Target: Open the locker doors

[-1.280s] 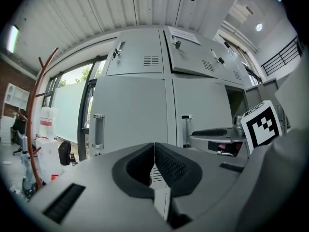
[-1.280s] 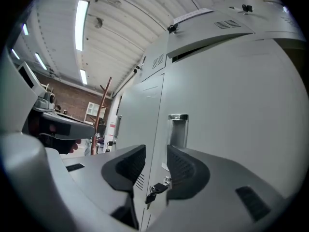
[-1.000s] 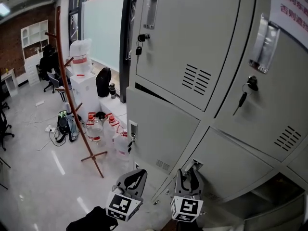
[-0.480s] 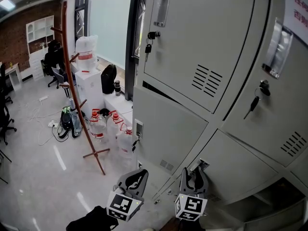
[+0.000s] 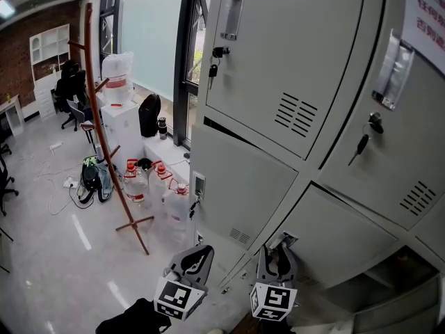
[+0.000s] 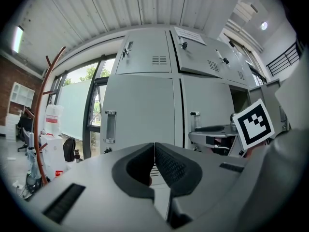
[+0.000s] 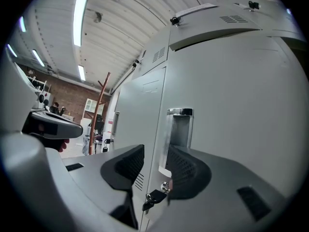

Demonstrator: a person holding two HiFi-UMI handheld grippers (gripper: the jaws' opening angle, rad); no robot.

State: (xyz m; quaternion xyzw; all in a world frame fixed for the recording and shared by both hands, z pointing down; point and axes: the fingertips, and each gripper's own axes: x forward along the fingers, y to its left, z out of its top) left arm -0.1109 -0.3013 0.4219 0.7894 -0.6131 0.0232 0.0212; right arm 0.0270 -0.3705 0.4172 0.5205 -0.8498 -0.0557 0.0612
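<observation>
Grey-floored office, with a red coat stand (image 5: pixel 104 124) and water bottles (image 5: pixel 156 186) standing near a bank of grey lockers (image 5: pixel 278 61). The right gripper (image 5: pixel 278 252) is pointing at a lower locker door (image 5: pixel 341 239). Its jaws are standing apart and have just been closing, with the door's edge and the near side of its chrome handle (image 7: pixel 179 129) lying between them, and neither pad visibly pressing. A key (image 7: pixel 155 195) is hanging below. The left gripper (image 5: pixel 197 257) is hovering just beside it, jaws together on nothing, clear of the doors.
</observation>
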